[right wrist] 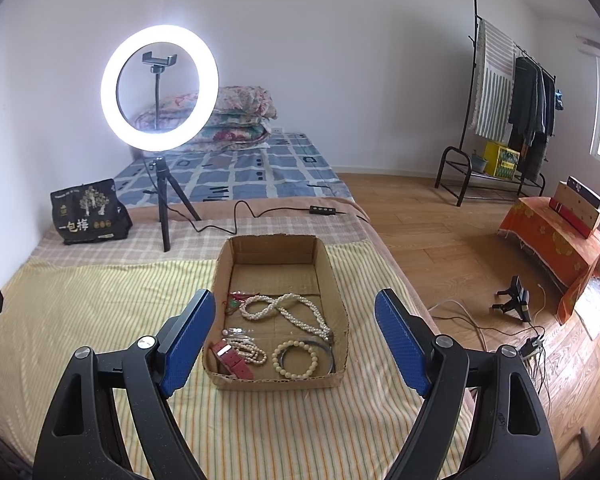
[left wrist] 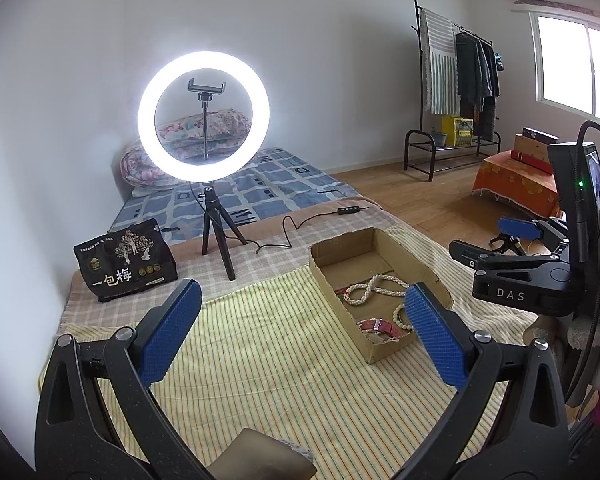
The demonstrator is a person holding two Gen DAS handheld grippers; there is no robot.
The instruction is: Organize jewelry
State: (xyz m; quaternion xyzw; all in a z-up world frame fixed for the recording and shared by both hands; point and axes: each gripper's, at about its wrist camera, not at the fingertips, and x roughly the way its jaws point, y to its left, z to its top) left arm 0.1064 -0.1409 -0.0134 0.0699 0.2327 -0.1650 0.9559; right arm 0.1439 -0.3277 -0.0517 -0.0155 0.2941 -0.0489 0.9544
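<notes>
Right gripper point(right wrist: 294, 340) fills the bottom of the right wrist view, blue pads spread wide w/ nothing between them, held above the near end of the cardboard box point(right wrist: 342, 376) at centre frame. Box sits on the striped cloth point(right wrist: 100, 320) and holds all the jewelry: twisted pearl necklace point(right wrist: 284, 312) mid-box, red-cord piece point(right wrist: 236, 300) at its left, red watch strap point(right wrist: 230, 358) in the near left corner, small pearl strand point(right wrist: 248, 350) beside it, bead bracelet point(right wrist: 294, 360) lying over a thin metal bangle point(right wrist: 328, 350) near right. Far half of box bare. Left gripper point(left wrist: 304, 312) also gaping, empty, over cloth left of the box. Ring light point(right wrist: 160, 88) on tripod upper left, black snack bag point(right wrist: 88, 212) beside it, cable trailing behind the box.
</notes>
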